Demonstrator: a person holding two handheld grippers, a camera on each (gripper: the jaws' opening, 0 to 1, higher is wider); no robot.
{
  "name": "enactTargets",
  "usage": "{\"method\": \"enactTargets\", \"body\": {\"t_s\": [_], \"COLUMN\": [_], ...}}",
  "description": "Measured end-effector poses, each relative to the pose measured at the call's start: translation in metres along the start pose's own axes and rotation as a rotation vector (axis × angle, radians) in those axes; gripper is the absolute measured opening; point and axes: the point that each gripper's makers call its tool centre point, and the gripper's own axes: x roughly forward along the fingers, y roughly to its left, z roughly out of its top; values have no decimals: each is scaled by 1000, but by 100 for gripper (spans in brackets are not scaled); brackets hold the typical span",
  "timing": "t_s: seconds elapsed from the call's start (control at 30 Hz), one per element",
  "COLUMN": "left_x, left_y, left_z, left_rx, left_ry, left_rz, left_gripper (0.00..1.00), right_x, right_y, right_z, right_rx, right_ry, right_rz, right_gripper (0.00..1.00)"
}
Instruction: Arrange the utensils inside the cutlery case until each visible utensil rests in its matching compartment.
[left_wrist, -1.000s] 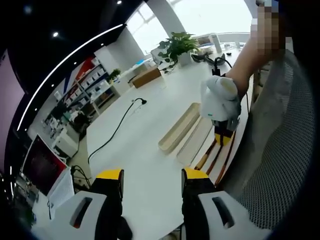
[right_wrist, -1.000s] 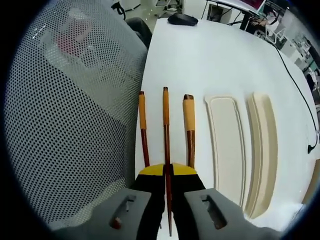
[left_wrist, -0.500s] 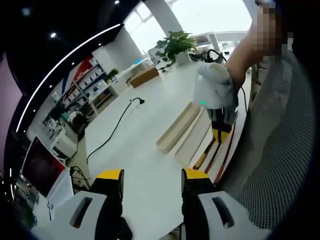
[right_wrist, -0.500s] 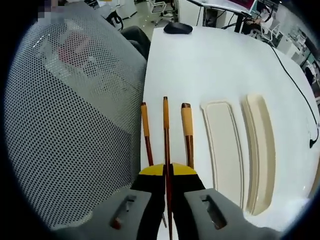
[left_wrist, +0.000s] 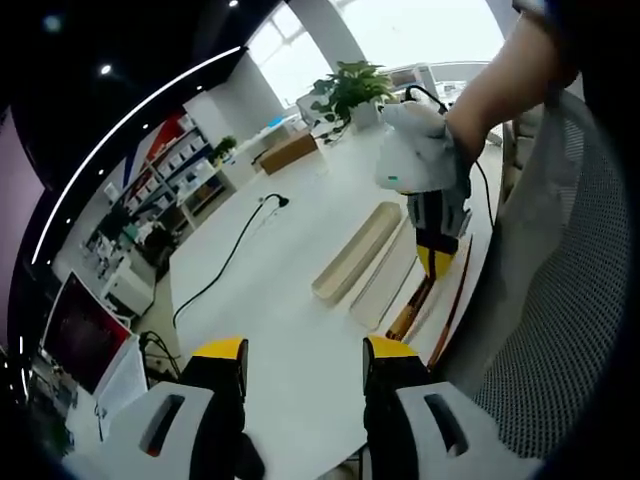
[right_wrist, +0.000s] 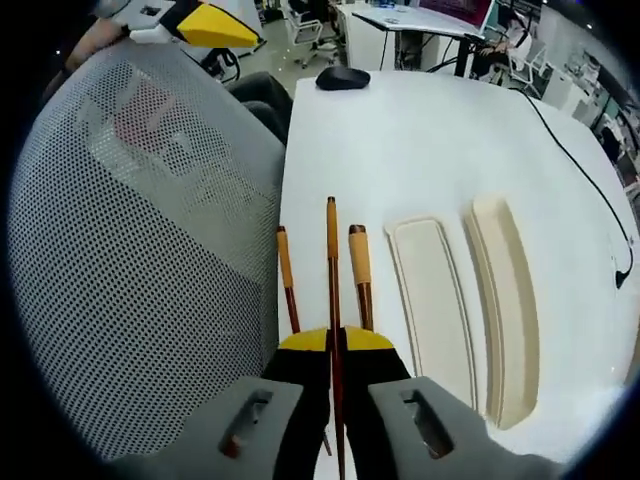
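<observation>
In the right gripper view my right gripper (right_wrist: 336, 340) is shut on a thin wooden-handled utensil (right_wrist: 331, 250), held above the white table. Two more wooden-handled utensils lie on the table under it, one to the left (right_wrist: 285, 275) and one to the right (right_wrist: 358, 265). Beside them lie the cream cutlery case halves, a flat one (right_wrist: 430, 300) and a deeper one (right_wrist: 505, 300). In the left gripper view my left gripper (left_wrist: 305, 355) hangs open over the table, apart from the case (left_wrist: 357, 252). There the right gripper (left_wrist: 437, 255) holds the utensil (left_wrist: 456, 300) near the table edge.
A grey mesh chair back (right_wrist: 140, 250) stands close along the table's edge by the utensils. A black mouse (right_wrist: 342, 77) sits at the far end, and a black cable (left_wrist: 230, 260) runs across the table. A potted plant (left_wrist: 352, 90) stands at the far side.
The right gripper has risen with the middle utensil shut in it, lifting it off the table from between the other two. The left gripper has stayed open and still.
</observation>
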Motion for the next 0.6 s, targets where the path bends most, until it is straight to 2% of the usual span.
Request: {"method": "enactTargets", "body": {"t_s": [0.47,0.6], "left_x": [0,0], "left_y": [-1,-1], "left_z": [0,0], "left_rx": [6,9], "left_ry": [1,1], "left_rz": [-5,-4], "left_gripper": [47,47], "right_x": [-27,-36], "right_y": [-32,-49], "right_z": [-5,-6], "right_rx": [6,-1], "right_ry": [-27,-30], "right_rz": [-87,-134], "right_gripper": [0,0]}}
